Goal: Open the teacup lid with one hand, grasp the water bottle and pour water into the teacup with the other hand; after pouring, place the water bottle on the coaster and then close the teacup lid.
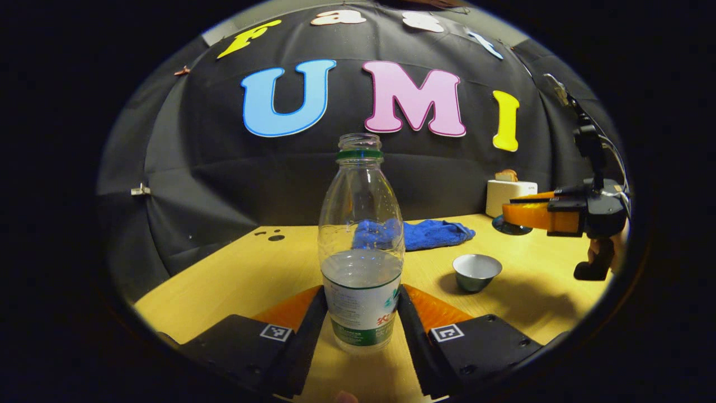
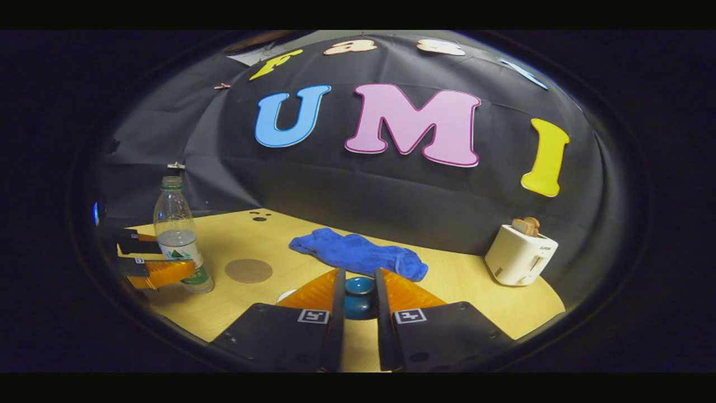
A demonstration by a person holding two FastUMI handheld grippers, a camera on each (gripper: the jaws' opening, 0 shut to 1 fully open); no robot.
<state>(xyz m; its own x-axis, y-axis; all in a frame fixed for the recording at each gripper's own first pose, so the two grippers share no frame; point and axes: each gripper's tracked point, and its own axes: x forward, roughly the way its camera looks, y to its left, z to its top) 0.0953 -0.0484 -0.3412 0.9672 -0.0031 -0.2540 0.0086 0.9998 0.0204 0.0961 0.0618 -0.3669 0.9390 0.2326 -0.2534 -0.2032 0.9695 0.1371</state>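
A clear water bottle (image 1: 362,263), uncapped and about half full, stands upright on the wooden table (image 1: 235,280). My left gripper (image 1: 362,296) is shut on its labelled lower part, one finger on each side. The small grey teacup (image 1: 476,271) sits uncovered to the right of the bottle. Above and beyond the cup, my right gripper (image 1: 512,215) holds the dark blue teacup lid (image 1: 512,228) in the air. In the right gripper view, that gripper (image 2: 359,280) is shut on the lid's blue knob (image 2: 359,294). The round brown coaster (image 2: 248,270) lies flat just right of the bottle (image 2: 178,240) and left gripper (image 2: 168,257).
A crumpled blue cloth (image 2: 358,254) lies at the back middle of the table. A white toaster (image 2: 520,254) with bread in it stands at the back right. The black cloth wall closes off the table's far side.
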